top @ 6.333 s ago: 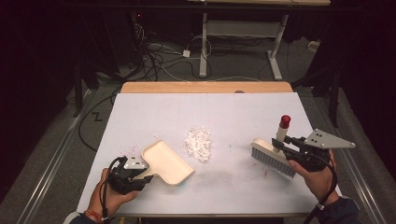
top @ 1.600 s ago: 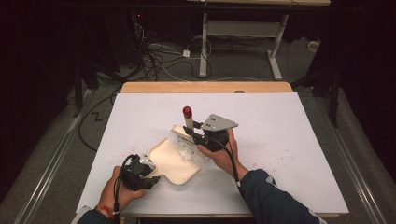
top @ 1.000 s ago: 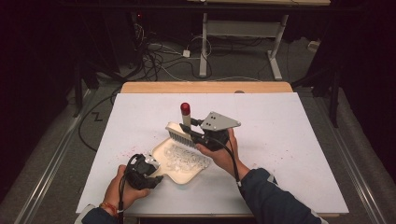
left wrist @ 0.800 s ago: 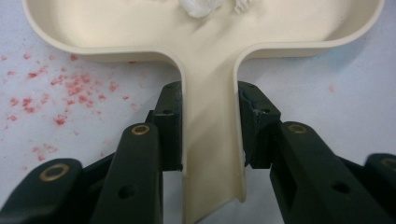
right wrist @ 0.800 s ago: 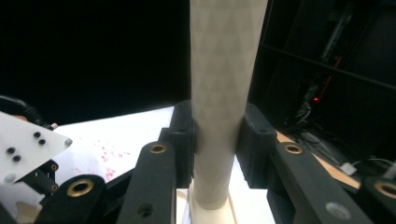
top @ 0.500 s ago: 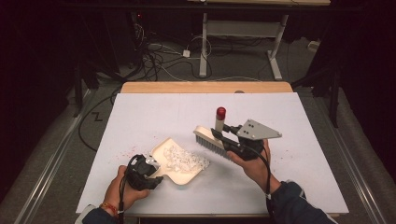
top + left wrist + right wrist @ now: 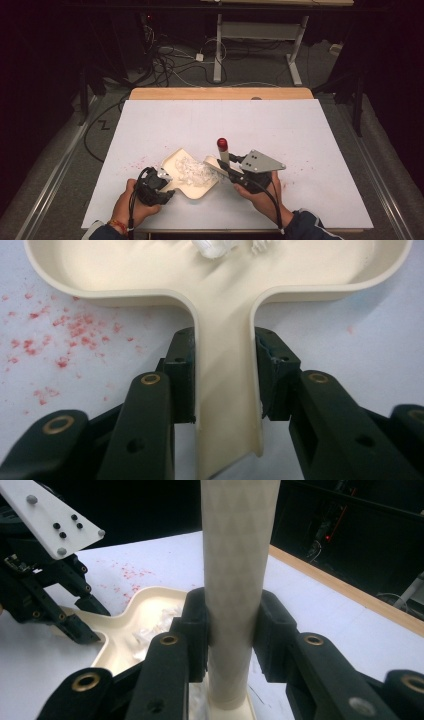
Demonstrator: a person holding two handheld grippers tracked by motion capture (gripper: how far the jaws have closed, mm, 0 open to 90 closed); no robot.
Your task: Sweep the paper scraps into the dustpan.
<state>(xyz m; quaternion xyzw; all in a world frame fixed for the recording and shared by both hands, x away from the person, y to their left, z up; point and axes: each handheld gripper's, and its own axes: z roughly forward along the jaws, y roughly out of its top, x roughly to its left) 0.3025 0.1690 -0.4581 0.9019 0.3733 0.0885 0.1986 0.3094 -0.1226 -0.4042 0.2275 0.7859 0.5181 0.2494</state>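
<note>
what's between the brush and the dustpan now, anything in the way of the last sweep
Nothing visible does. The brush, held by the right gripper, sits at the open edge of the dustpan, where the white scraps already lie. The left gripper clamps its handle.

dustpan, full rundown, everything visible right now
The dustpan is cream, smooth and plastic-looking: a shallow tray with a raised rounded rim and a flat, channel-shaped handle. It lies on the white table near the front edge. The left hand-held gripper is shut on the handle, a jaw on each side. White shredded scraps lie inside. The brush in the right hand-held gripper sits at the pan's open edge. Red specks dot the table beside it.
</note>
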